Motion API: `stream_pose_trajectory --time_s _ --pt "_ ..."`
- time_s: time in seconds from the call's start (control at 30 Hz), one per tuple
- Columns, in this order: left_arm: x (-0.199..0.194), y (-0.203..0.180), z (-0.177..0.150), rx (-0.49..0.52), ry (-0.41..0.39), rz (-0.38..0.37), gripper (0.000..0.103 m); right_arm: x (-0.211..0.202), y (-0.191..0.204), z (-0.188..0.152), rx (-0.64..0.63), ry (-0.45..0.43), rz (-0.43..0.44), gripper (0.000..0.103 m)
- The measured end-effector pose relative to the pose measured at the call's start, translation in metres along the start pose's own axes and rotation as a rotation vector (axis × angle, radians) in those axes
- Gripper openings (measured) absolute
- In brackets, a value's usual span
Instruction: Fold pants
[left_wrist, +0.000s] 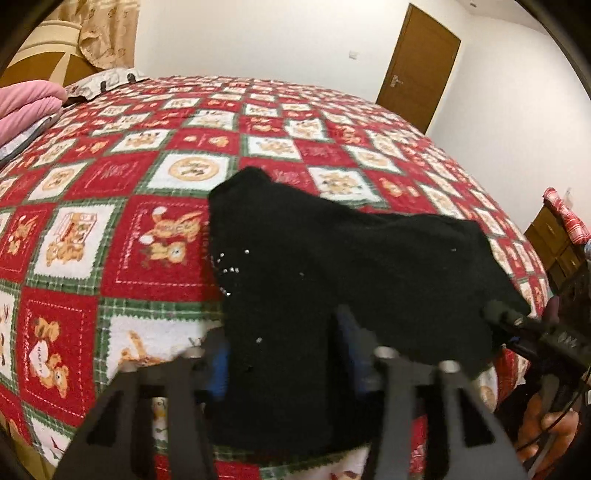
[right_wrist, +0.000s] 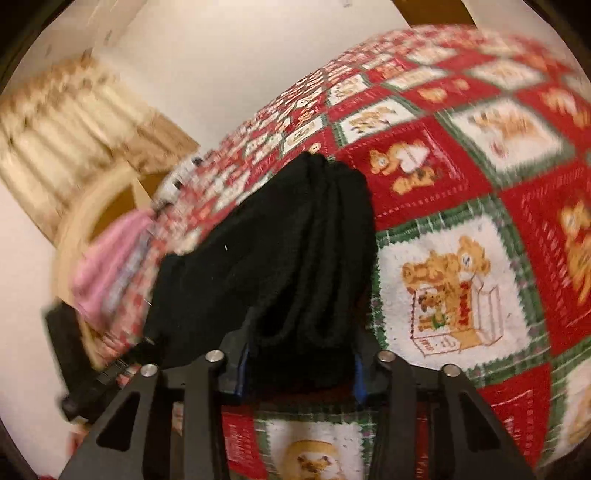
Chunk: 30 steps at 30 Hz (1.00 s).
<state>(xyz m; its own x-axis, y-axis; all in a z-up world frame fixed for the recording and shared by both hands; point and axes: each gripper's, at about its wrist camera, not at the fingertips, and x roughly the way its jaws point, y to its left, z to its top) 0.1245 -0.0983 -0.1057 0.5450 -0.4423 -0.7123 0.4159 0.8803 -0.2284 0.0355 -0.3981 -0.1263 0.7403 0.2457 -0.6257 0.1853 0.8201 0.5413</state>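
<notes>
The black pants (left_wrist: 332, 258) hang bunched between both grippers above the red patchwork bedspread (left_wrist: 129, 229). My left gripper (left_wrist: 284, 354) is shut on one edge of the pants; the cloth hides its fingertips. My right gripper (right_wrist: 301, 354) is shut on a thick folded bunch of the pants (right_wrist: 295, 251). The right gripper (left_wrist: 517, 325) also shows at the right edge of the left wrist view, pinching the pants' other corner. The left gripper shows blurred at the left of the right wrist view (right_wrist: 107, 369).
Folded pink bedding (left_wrist: 26, 107) lies at the bed's far left by the headboard (left_wrist: 40, 55). A brown door (left_wrist: 417, 70) is in the far wall. A wooden cabinet (left_wrist: 554, 243) stands right of the bed. The right wrist view is motion-blurred.
</notes>
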Motion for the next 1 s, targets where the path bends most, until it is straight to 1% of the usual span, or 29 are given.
stream_pose_trajectory --time_s 0.13,0.2,0.27,0.33,0.37,0.47,0.63,0.83,0.93,1.0 --pt "-0.002 0.008 0.001 -0.064 -0.006 -0.036 0.031 -0.001 0.015 0.0 -0.091 -0.013 -0.084 0.036" --pt "-0.004 0.012 0.002 -0.087 -0.013 -0.053 0.03 -0.003 0.025 -0.001 -0.146 -0.03 -0.121 0.034" --pt "-0.005 0.013 0.002 -0.1 -0.017 -0.058 0.029 -0.006 0.032 -0.002 -0.183 -0.048 -0.139 0.034" --pt "-0.009 0.013 0.004 -0.109 -0.031 -0.055 0.026 -0.014 0.042 0.001 -0.227 -0.073 -0.143 0.033" --pt "-0.012 0.012 0.006 -0.101 -0.041 -0.047 0.025 -0.018 0.047 0.001 -0.246 -0.082 -0.143 0.033" --pt "-0.019 0.008 0.012 -0.061 -0.072 -0.011 0.017 -0.03 0.066 0.005 -0.295 -0.117 -0.128 0.033" --pt "-0.029 0.014 0.027 -0.039 -0.105 0.027 0.015 -0.032 0.107 0.016 -0.389 -0.158 -0.099 0.033" --pt "-0.062 0.043 0.049 -0.035 -0.228 0.132 0.014 -0.01 0.164 0.028 -0.497 -0.16 -0.044 0.033" --pt "-0.069 0.061 0.06 -0.049 -0.259 0.178 0.014 0.007 0.197 0.036 -0.539 -0.165 -0.012 0.033" --pt "-0.073 0.08 0.072 -0.073 -0.274 0.22 0.014 0.022 0.221 0.044 -0.576 -0.17 0.007 0.033"
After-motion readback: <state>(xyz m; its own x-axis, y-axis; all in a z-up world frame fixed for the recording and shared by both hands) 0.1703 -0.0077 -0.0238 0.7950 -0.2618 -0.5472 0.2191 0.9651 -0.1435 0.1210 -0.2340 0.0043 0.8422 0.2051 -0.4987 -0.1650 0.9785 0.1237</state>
